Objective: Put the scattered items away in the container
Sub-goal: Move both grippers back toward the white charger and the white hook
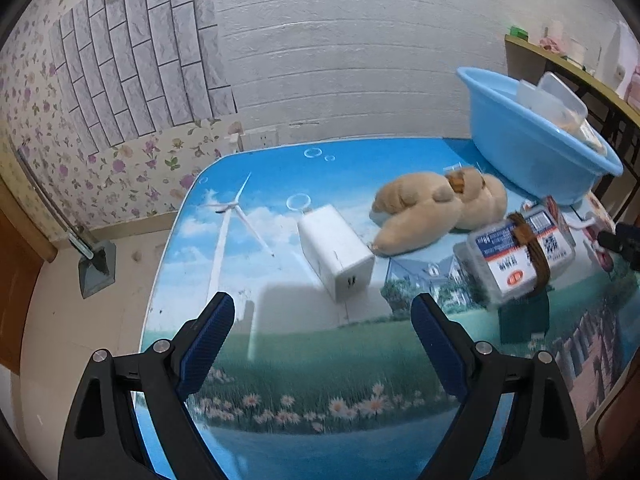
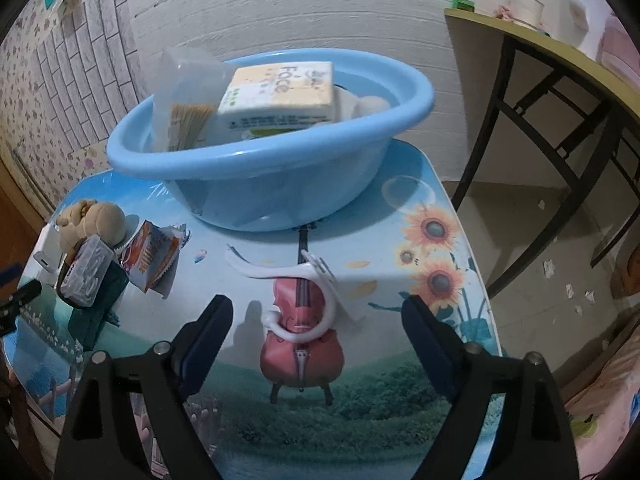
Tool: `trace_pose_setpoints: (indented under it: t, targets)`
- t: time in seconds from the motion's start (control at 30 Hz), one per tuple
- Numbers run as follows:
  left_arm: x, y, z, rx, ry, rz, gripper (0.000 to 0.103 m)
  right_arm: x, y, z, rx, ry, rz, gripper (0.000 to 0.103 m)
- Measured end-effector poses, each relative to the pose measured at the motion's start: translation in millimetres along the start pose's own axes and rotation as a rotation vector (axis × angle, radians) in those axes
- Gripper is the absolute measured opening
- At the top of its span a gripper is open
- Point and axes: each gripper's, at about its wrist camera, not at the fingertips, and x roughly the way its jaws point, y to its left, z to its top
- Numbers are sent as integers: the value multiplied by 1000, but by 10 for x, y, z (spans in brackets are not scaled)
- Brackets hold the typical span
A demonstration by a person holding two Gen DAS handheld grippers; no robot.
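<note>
The left gripper jaws stand released, the white rectangular charger block just ahead between them. The right gripper jaws gape empty around the white curved plastic hook, before the light-blue round plastic basin.

Dim, bluish indoor light, soft shadows, blurred fisheye-curved edges

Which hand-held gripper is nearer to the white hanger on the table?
Right. The right hand-held gripper is open just in front of the white hanger. The left hand-held gripper faces the white charger, far from the hanger.
</note>
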Motion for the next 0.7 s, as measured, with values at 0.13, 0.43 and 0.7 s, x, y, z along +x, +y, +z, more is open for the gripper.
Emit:
trace_pose_setpoints:
  t: [0.13,0.43,0.7]
  targets:
    - [65,19,105,-16,-3,-6,90,60,27,20,-13,7,-14,87]
    - [315,-30,263,-35,39,4,90,155,34,76,-6,20,-25,87]
    - [447,54,328,-97,56,-22,90,255,103,108,-29,30,-30,87]
